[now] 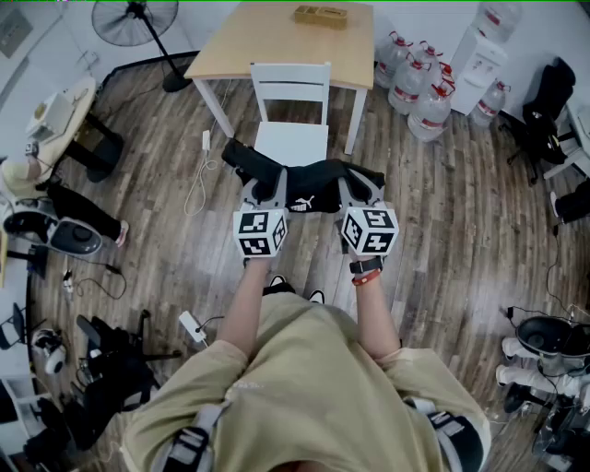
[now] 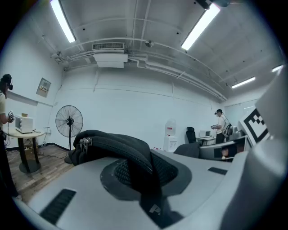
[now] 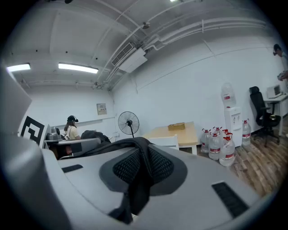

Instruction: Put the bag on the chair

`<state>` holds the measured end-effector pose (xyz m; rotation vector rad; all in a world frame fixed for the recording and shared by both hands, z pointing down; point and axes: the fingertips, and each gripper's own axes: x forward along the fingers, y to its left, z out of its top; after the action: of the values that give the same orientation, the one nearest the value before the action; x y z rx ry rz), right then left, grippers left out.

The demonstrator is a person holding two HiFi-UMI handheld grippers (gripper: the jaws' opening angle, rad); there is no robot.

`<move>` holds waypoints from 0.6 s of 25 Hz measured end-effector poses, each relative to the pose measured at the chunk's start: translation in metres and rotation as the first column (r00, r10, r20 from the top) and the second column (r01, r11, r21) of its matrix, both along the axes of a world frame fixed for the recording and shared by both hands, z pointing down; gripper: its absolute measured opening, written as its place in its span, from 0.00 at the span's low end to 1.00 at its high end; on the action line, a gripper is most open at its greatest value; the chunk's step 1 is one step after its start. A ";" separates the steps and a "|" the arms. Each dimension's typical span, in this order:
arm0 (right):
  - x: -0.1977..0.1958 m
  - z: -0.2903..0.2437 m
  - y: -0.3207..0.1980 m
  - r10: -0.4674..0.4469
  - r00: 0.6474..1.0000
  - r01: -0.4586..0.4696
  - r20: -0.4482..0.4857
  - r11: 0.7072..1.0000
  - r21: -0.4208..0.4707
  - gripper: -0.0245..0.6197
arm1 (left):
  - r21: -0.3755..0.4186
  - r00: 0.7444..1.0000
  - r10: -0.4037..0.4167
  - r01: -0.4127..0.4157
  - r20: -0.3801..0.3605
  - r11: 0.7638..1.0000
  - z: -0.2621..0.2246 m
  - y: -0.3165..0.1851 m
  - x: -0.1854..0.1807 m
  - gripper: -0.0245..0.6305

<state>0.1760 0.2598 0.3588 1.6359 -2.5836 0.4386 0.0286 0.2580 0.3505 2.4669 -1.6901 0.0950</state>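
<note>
A black bag with a white logo hangs stretched between my two grippers, just in front of the white chair and level with its seat's front edge. My left gripper is shut on the bag's left part. In the left gripper view its black strap and zipper are pinched between the jaws of the left gripper. My right gripper is shut on the bag's right part, and in the right gripper view the black fabric runs down through the jaws of the right gripper.
The chair is tucked against a wooden table that carries a cardboard box. Several water bottles and a dispenser stand at the right. A fan and a white cable are at the left, where a person stands.
</note>
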 end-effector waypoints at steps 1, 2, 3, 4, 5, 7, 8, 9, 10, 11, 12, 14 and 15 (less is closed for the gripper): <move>0.000 0.002 0.000 -0.007 1.000 0.007 0.000 1.000 -0.006 0.14 | -0.003 1.000 -0.008 0.008 -0.001 1.000 0.001 0.000 0.000 0.16; 0.000 0.004 0.000 -0.014 1.000 0.014 0.001 1.000 -0.012 0.14 | -0.006 1.000 -0.016 0.016 -0.001 1.000 0.002 0.000 -0.001 0.16; 0.000 0.006 -0.001 -0.018 1.000 0.018 0.004 1.000 -0.016 0.14 | -0.009 1.000 -0.022 0.022 -0.001 1.000 0.003 0.000 -0.001 0.16; 0.000 0.007 -0.002 -0.020 1.000 0.020 0.007 1.000 -0.020 0.14 | -0.012 1.000 -0.025 0.025 0.001 1.000 0.004 -0.001 -0.001 0.16; 0.000 0.009 -0.004 -0.019 1.000 0.019 0.011 1.000 -0.024 0.14 | -0.015 1.000 -0.025 0.025 0.004 1.000 0.006 -0.003 -0.001 0.16; -0.002 0.015 -0.010 -0.013 1.000 0.013 0.017 0.999 -0.031 0.14 | -0.023 1.000 -0.021 0.021 0.008 1.000 0.011 -0.009 -0.003 0.16; -0.004 0.019 -0.015 -0.012 1.000 0.012 0.018 0.999 -0.037 0.14 | -0.029 1.000 -0.019 0.019 0.008 0.999 0.015 -0.014 -0.004 0.16; -0.006 0.023 -0.020 -0.011 1.000 0.012 0.018 0.999 -0.043 0.14 | -0.036 1.000 -0.018 0.019 0.007 0.999 0.019 -0.019 -0.006 0.16; -0.008 0.027 -0.027 -0.011 1.000 0.012 0.016 0.999 -0.050 0.14 | -0.043 1.000 -0.019 0.019 0.004 0.999 0.023 -0.026 -0.008 0.16; -0.009 0.032 -0.035 -0.010 1.000 0.011 0.013 0.998 -0.056 0.14 | -0.049 1.000 -0.021 0.020 -0.001 0.999 0.028 -0.033 -0.010 0.16; -0.011 0.036 -0.045 -0.010 1.000 0.010 0.007 0.998 -0.062 0.14 | -0.055 1.000 -0.022 0.022 -0.008 0.998 0.033 -0.042 -0.011 0.16; -0.013 0.045 -0.066 -0.010 1.000 0.009 -0.008 0.997 -0.077 0.14 | -0.067 0.999 -0.025 0.024 -0.023 0.997 0.042 -0.064 -0.014 0.16; -0.014 0.050 -0.078 -0.010 1.000 0.008 -0.017 0.996 -0.086 0.14 | -0.071 0.999 -0.028 0.026 -0.032 0.997 0.047 -0.077 -0.015 0.16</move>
<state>0.1622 0.1821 0.4085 1.5928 -2.5207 0.5250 0.0133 0.1812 0.3973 2.3810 -1.6764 0.1089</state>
